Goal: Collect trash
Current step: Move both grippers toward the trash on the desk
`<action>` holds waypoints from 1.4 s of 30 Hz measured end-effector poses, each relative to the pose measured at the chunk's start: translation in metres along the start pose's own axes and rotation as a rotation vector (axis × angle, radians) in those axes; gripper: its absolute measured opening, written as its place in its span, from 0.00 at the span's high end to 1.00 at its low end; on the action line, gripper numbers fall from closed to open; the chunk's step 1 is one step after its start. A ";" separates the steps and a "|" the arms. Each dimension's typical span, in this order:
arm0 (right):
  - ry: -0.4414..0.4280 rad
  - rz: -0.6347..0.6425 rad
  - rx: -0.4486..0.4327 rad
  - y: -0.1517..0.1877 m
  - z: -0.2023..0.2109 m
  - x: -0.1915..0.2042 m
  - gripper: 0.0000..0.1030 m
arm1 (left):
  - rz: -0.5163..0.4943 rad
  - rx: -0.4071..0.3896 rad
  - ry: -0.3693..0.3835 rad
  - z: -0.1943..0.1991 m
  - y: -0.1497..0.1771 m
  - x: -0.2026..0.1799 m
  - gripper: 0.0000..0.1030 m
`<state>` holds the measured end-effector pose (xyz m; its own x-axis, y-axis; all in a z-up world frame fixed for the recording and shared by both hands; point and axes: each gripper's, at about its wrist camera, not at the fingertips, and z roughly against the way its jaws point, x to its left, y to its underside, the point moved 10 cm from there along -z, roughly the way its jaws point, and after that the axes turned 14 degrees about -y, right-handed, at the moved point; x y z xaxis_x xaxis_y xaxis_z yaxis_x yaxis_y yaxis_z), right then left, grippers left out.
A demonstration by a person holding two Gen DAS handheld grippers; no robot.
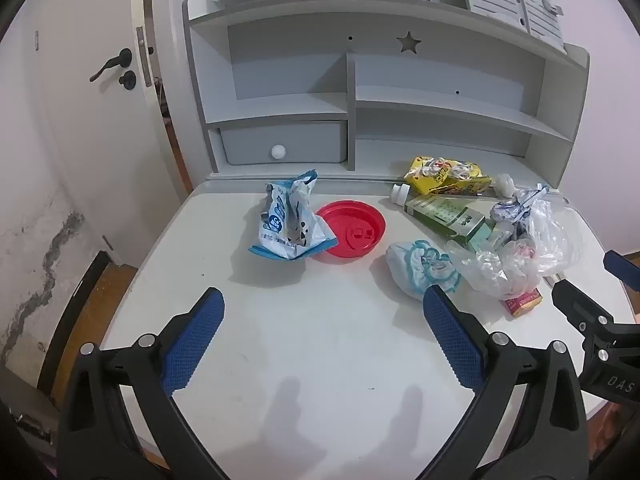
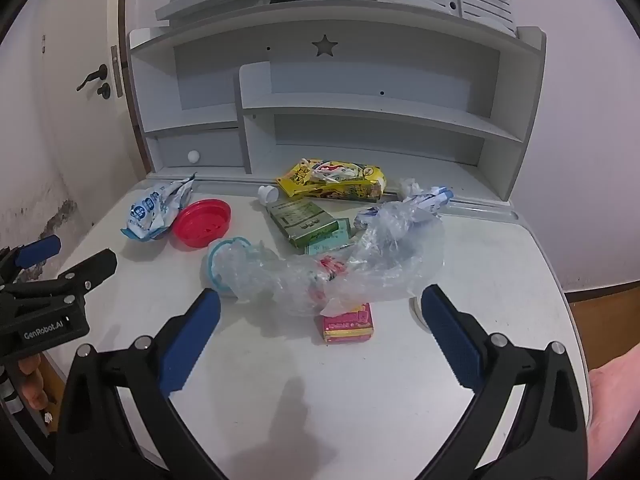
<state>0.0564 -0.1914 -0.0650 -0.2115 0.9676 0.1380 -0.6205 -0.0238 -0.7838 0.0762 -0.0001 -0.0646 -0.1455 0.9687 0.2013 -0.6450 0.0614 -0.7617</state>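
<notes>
Left wrist view: left gripper (image 1: 323, 312) is spread wide with nothing in it, hanging over the white table (image 1: 304, 360). Trash sits farther back: blue-white snack bag (image 1: 290, 218) touching a red lid (image 1: 352, 232), green carton (image 1: 448, 212) to the right.

Right wrist view: right gripper (image 2: 320, 312) also wide and released, nothing held. Crumpled clear plastic bag (image 2: 372, 256) lies just beyond it, partly over a pink box (image 2: 349, 324); yellow wrapper (image 2: 336, 180) is far back by the shelf unit (image 2: 328, 116).
</notes>
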 end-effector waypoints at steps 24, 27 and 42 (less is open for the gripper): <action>0.000 -0.015 0.000 0.002 -0.006 -0.005 0.06 | -0.031 0.023 0.013 -0.011 0.005 -0.007 0.06; 0.011 -0.019 -0.005 0.002 -0.008 -0.010 0.06 | -0.053 0.008 -0.011 -0.014 0.001 -0.008 0.06; 0.131 -0.101 -0.142 -0.012 -0.026 -0.058 0.06 | -0.036 -0.128 0.136 -0.050 -0.018 -0.064 0.06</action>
<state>0.0959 -0.2403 -0.0794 -0.0483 0.9878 0.1477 -0.5193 0.1015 -0.8486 0.1349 -0.0514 -0.0953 -0.0157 0.9884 0.1507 -0.5463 0.1178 -0.8293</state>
